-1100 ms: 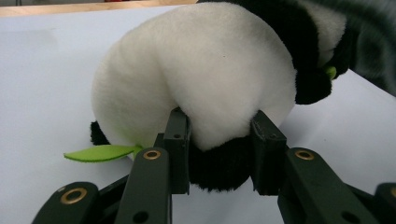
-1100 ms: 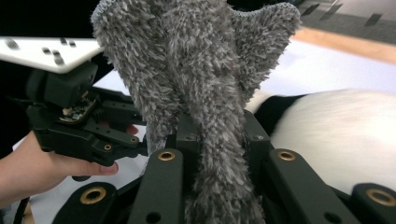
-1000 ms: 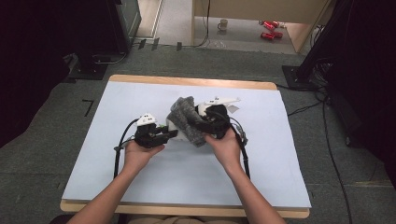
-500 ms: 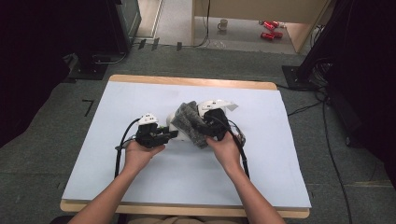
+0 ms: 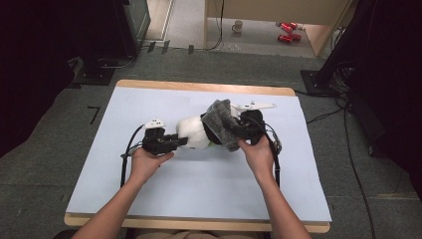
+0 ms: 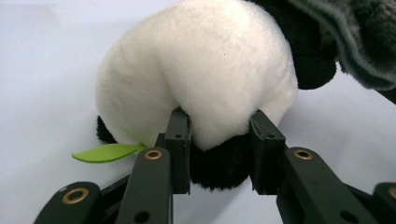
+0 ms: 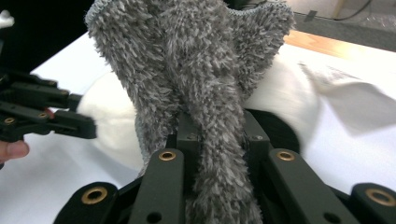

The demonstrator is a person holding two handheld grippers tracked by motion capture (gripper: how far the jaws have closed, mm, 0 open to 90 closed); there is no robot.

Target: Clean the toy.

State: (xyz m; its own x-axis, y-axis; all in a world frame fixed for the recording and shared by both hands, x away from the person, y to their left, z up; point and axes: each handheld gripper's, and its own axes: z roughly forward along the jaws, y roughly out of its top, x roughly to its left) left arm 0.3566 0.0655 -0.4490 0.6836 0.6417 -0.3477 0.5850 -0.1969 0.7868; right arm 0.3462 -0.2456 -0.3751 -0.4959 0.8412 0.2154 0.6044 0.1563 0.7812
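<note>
From the high view, the panda [image 5: 195,132] lies mid-counter [image 5: 149,199], the grey cloth [image 5: 224,124] draped on its right. In the left gripper view, the left hand-held gripper [image 6: 219,154] pinches the panda's plush; a shallow bite may slip. In the right gripper view, the right hand-held gripper [image 7: 217,140] clamps the cloth, which could snag on the panda.

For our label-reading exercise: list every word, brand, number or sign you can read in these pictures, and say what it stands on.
None can be read.
Plush toy: white and black, with a green leaf, no print visible.
Grey cloth: no tag or lettering visible.
Table: plain, no markings.
Red objects on the floor beyond: too small and blurred to read.
Black marks on the floor beside the table: tape, not clearly a character.
</note>
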